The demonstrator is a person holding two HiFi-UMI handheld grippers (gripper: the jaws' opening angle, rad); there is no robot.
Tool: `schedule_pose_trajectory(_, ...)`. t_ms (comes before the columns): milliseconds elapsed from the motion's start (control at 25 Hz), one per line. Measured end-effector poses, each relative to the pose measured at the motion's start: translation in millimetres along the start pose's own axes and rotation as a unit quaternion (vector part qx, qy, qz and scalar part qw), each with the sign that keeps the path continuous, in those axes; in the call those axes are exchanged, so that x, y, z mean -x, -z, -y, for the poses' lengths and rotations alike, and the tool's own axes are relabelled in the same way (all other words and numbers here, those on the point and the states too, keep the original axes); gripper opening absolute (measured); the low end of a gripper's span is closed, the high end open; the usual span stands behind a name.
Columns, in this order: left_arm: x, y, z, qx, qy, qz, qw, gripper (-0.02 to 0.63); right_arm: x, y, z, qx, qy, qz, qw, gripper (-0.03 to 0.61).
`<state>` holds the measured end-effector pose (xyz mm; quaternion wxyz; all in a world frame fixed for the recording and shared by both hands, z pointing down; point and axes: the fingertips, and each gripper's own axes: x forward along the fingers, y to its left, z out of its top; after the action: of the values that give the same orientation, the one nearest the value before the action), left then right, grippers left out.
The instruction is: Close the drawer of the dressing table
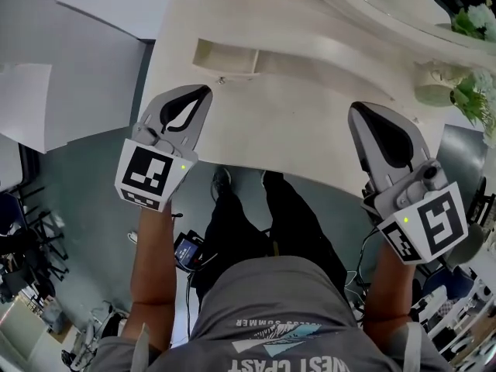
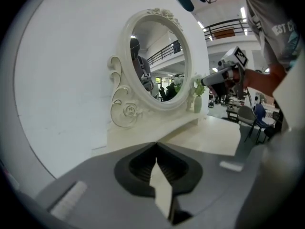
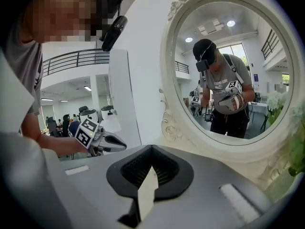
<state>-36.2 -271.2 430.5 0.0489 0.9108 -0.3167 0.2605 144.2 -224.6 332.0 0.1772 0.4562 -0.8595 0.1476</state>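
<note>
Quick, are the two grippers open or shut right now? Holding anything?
Left gripper: closed, holding nothing.
Right gripper: closed, holding nothing.

Count: 2 grippers, left gripper and right gripper, with 2 marker cubes, one per gripper. 1 surface carrying 1 oval mirror. 1 open drawer below the mirror on its left, 1 vase of flowers beside the mirror on its right.
</note>
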Motion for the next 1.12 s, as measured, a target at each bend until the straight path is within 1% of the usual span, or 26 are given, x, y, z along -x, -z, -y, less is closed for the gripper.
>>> schedule_pose_trajectory(160,-22.4,22.3,-5.5,0.007,-0.002,-0.008,0.9999,0.003,-16.1,17.5,7.5,-0.004,-0.004,-0.003,1.0,0.001)
schedule_pose_trajectory(360,-47.9,59.9,-4.7,0.02,-0.005,-0.021,0.9996,0.003,-32.6,50.9,12.2,-0.015,-0.009,-0.013,1.0,0.001)
schedule_pose_trajectory(520,-60.6,86.4,-6.5,0.032,-0.007,-0.035,0.9989,0.003,-42.2,66.3,11.7,-0.021,-0.012,-0.023,0.999,0.001)
schedule_pose_trajectory(680,-76.4,102.5,-14.6,0.042,-0.012,-0.046,0.998,0.005,-53.6,73.5,20.2,-0.026,-0.014,-0.031,0.999,0.0)
schedule_pose_trajectory(720,-80.5,107.4,-16.9,0.045,-0.014,-0.049,0.9977,0.023,-57.1,75.7,22.2,-0.028,-0.015,-0.033,0.999,0.0)
schedule_pose_trajectory(840,-89.3,124.2,-19.9,0.052,-0.016,-0.057,0.9969,0.032,-64.6,86.6,22.7,-0.031,-0.017,-0.04,0.999,0.0)
schedule_pose_trajectory(920,-93.7,131.1,-21.0,0.054,-0.018,-0.062,0.9965,0.056,-66.6,90.4,22.4,-0.032,-0.018,-0.042,0.998,0.0)
schedule_pose_trajectory(1000,-97.8,133.9,-22.1,0.055,-0.02,-0.063,0.9963,0.088,-67.8,89.9,22.5,-0.032,-0.017,-0.041,0.998,0.001)
schedule_pose_trajectory(1120,-101.1,129.3,-23.7,0.059,-0.022,-0.051,0.9967,0.101,-69.1,87.8,22.3,-0.032,-0.016,-0.04,0.999,0.0)
